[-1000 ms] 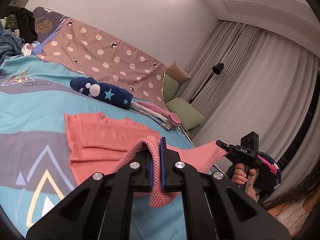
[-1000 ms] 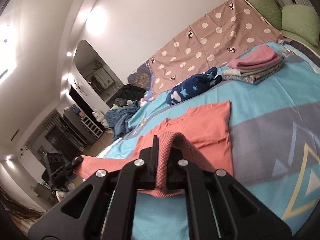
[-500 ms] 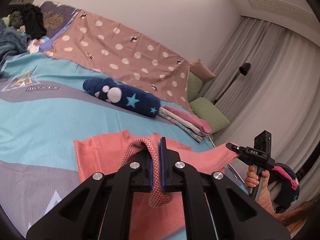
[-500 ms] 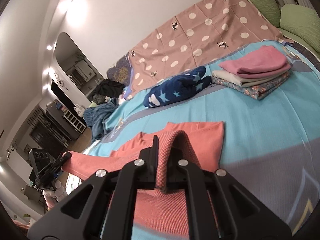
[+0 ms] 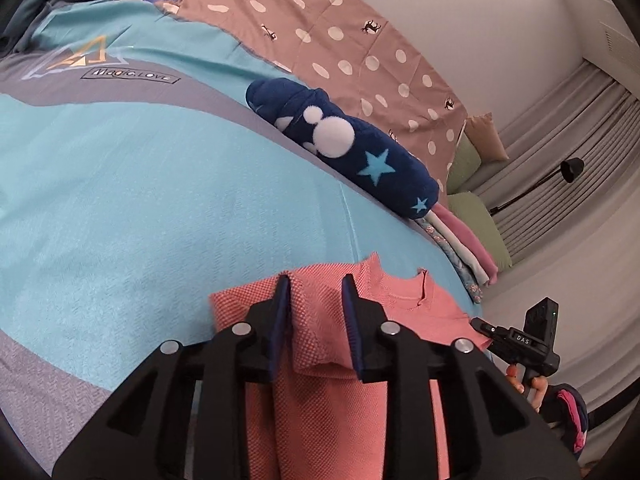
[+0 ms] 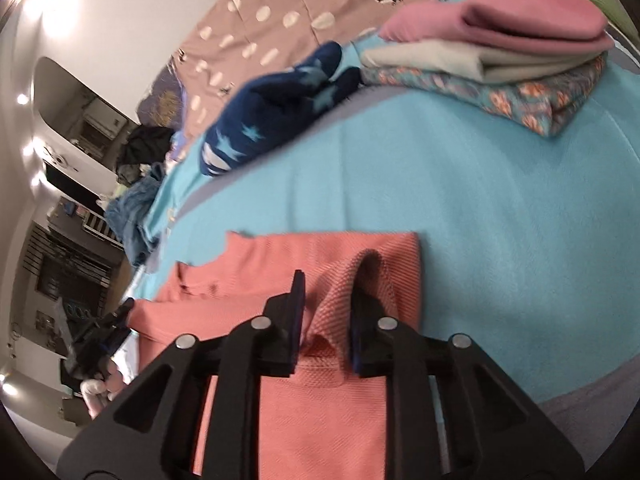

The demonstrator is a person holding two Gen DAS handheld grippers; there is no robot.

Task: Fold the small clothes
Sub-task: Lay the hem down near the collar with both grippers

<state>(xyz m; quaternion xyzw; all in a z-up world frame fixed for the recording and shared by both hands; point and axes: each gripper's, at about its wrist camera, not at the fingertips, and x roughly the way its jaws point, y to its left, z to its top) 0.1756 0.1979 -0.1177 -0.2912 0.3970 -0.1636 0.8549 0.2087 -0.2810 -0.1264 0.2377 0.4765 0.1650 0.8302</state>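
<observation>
Lying folded on the teal bedspread (image 5: 152, 184), the coral shirt (image 5: 404, 304) has a loose ridge of fabric bunched between each gripper's fingers. Left gripper (image 5: 316, 312) and right gripper (image 6: 326, 312) jaws have both just been opening, now slightly apart, not pinching.
</observation>
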